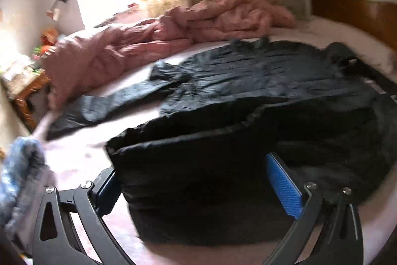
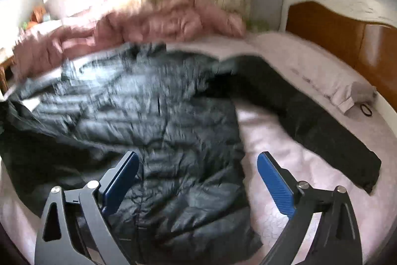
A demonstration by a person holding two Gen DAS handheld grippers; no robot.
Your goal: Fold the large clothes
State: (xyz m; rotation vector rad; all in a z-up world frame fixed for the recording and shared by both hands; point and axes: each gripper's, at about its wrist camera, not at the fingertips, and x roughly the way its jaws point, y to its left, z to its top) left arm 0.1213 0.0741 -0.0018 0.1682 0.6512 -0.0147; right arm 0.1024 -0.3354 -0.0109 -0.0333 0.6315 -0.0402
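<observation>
Left wrist view is showing me the dark puffer jacket (image 1: 248, 81) lying spread on the bed (image 1: 79, 160), with one sleeve (image 1: 104, 103) trailing out toward nine o'clock and a doubled-over dark panel sitting between the fingers of my left hand-held gripper (image 1: 193, 175). Its jaws are standing wide apart, clamped on nothing; whether the pads are touching cloth I cannot tell through the blur. In the right wrist view, I am holding the right hand-held gripper (image 2: 198, 175) over the jacket's near edge, jaws likewise apart and empty, while the other sleeve (image 2: 310, 121) is stretching away toward three o'clock on the pink sheet. A crumpled pink quilt (image 1: 153, 41) is lying at twelve o'clock, beyond the jacket.

I am judging the fold as barely begun: one flap seems turned over, both sleeves are lying out flat. Next I am expecting to need a firm pinch on a sleeve cuff, then a carry across the body without dragging the slippery shell.
</observation>
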